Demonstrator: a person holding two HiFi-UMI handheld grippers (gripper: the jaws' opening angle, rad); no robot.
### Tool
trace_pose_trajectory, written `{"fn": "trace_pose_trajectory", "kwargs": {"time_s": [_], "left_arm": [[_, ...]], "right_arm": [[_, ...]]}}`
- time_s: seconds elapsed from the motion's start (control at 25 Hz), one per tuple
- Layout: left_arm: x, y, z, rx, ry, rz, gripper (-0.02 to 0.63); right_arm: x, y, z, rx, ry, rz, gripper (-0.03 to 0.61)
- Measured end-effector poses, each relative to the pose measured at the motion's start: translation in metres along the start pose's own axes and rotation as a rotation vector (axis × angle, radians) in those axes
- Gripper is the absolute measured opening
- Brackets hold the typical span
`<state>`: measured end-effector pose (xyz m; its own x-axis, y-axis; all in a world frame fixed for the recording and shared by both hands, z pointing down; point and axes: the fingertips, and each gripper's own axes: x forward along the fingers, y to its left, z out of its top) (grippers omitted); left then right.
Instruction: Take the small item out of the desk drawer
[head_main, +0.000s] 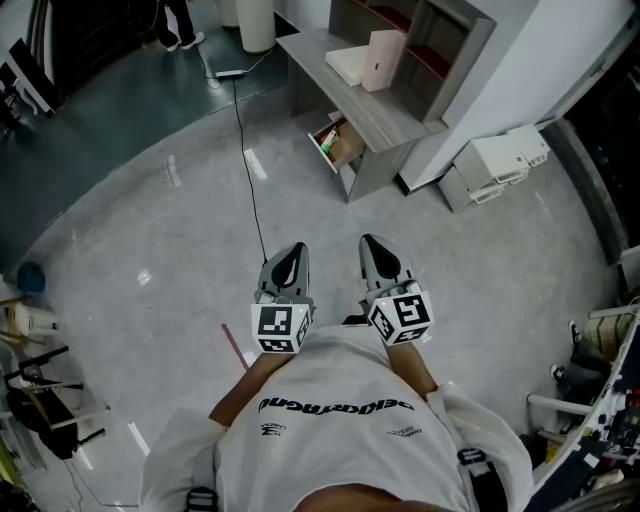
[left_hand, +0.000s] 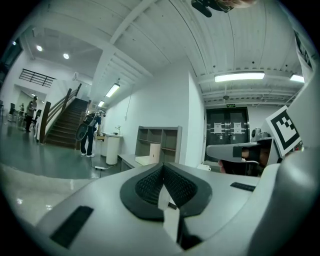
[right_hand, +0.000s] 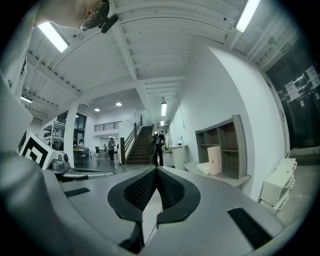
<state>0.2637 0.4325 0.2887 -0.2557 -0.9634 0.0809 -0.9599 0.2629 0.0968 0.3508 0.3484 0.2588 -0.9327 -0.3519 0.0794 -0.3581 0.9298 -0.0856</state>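
Observation:
Far ahead on the floor stands a grey desk (head_main: 372, 112) with a shelf unit (head_main: 445, 45) on it. Its drawer (head_main: 337, 144) is pulled open toward me, and brownish and green things lie inside, too small to tell apart. Close to my chest I hold both grippers, well short of the desk. My left gripper (head_main: 290, 262) is shut with nothing between its pads (left_hand: 150, 182). My right gripper (head_main: 378, 255) is shut and empty too. The desk (right_hand: 220, 176) lies ahead to the right in the right gripper view. In the left gripper view the desk (left_hand: 131, 161) is just left of centre.
A black cable (head_main: 245, 150) runs across the floor from the desk's left end toward me. White boxes (head_main: 497, 162) stand right of the desk, a white bin (head_main: 257, 22) to its left. A person (left_hand: 89, 134) stands by the stairs. Clutter lines both lower edges.

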Motion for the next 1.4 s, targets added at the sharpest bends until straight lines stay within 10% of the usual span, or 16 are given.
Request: {"fn": "trace_pose_trajectory", "kwargs": {"time_s": [0.56, 1.4], "left_arm": [[0.045, 0.081, -0.031, -0.03, 0.066, 0.04, 0.017], [0.323, 0.212, 0.006, 0.071, 0.143, -0.096, 0.017]], "right_arm": [[0.091, -0.004, -0.022, 0.02, 0.019, 0.0, 0.032], [0.357, -0.145, -0.002, 0.127, 0.051, -0.113, 0.032]]}}
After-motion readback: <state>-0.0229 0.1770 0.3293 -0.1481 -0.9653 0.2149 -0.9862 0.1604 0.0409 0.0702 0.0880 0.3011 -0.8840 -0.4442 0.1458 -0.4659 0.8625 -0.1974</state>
